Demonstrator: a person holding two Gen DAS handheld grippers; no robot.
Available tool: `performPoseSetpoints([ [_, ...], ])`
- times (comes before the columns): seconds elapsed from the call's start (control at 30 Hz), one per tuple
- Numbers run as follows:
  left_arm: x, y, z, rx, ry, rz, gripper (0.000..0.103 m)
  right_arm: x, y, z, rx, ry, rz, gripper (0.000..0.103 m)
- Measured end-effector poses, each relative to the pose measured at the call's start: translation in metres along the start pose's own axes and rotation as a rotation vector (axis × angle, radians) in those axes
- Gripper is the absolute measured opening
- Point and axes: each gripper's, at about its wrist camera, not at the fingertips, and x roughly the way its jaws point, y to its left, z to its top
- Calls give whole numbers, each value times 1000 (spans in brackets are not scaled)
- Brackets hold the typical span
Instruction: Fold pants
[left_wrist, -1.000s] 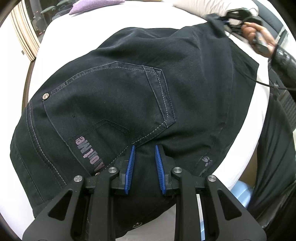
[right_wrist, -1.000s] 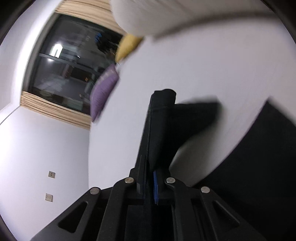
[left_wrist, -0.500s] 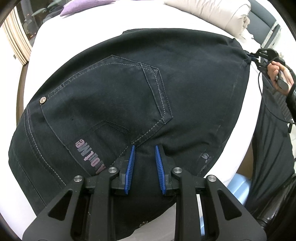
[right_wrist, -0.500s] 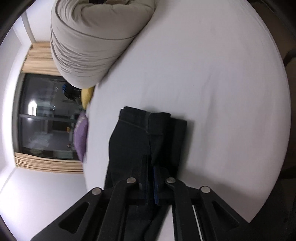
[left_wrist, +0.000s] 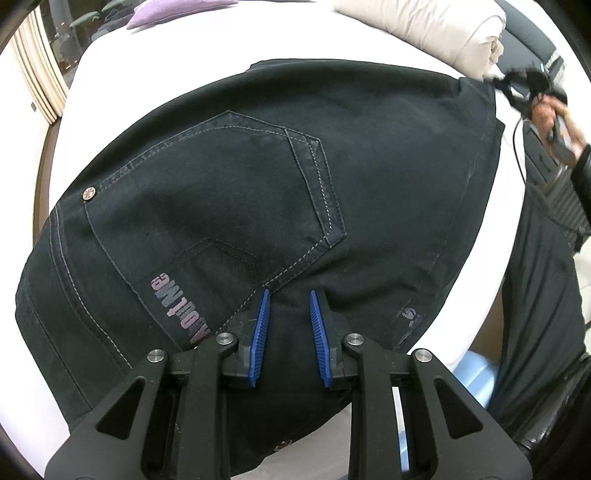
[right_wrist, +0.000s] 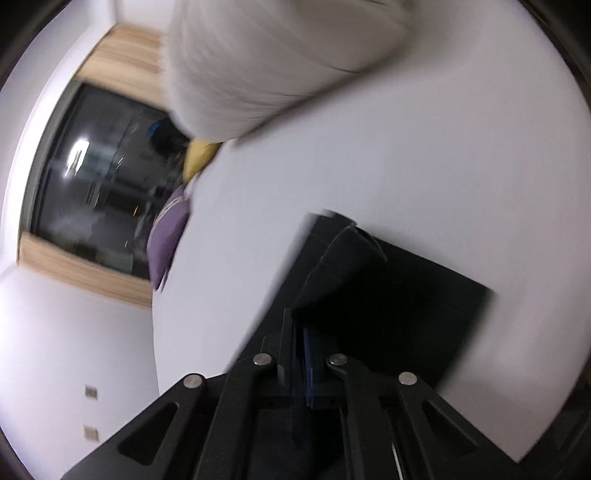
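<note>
pants spread on white bed, frame centre | left gripper narrowly parted over seat, pocket print unreadable | right gripper clamped on hem, right-wrist view only | purple cushion upper left

The black pants carry faded purplish lettering beside the back pocket, seen upside down; it seems to end in "ING", the rest unclear. A small faint print near the right hem is unreadable.
</note>
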Motion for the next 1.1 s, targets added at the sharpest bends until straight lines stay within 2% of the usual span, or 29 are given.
performPoseSetpoints([
  [0.13, -2, 12, -2, -35, -6, -33, 22, 6, 99, 20, -158, 5, 113, 4],
  [0.23, -4, 21, -3, -73, -17, -63, 22, -24, 171, 26, -265, -41, 293, 4],
  [0.3, -5, 29, -4, -101, -20, -85, 22, -41, 195, 29, -312, -83, 364, 4],
  [0.33, -5, 31, -5, -106, -22, -90, 22, -44, 197, 30, -324, -101, 352, 4],
  [0.4, -6, 33, -7, -101, -24, -90, 22, -36, 165, 33, -252, -92, 307, 4],
  [0.47, -6, 35, -8, -98, -26, -91, 22, -26, 110, 31, -126, -83, 236, 4],
  [0.53, -7, 36, -5, -102, -25, -94, 22, -24, 35, 16, 31, -71, 157, 4],
  [0.63, -6, 33, -3, -88, -14, -89, 22, -23, -56, -11, 204, -60, 7, 4],
  [0.7, -7, 29, 0, -82, -6, -87, 22, -28, -101, -31, 318, -62, -8, 4],
  [0.87, -7, 22, 8, -76, 6, -70, 22, -38, -112, -44, 331, -84, -7, 4],
  [1.1, -6, 11, 15, -35, 45, -64, 22, -34, -104, -32, 310, -74, -52, 4],
])
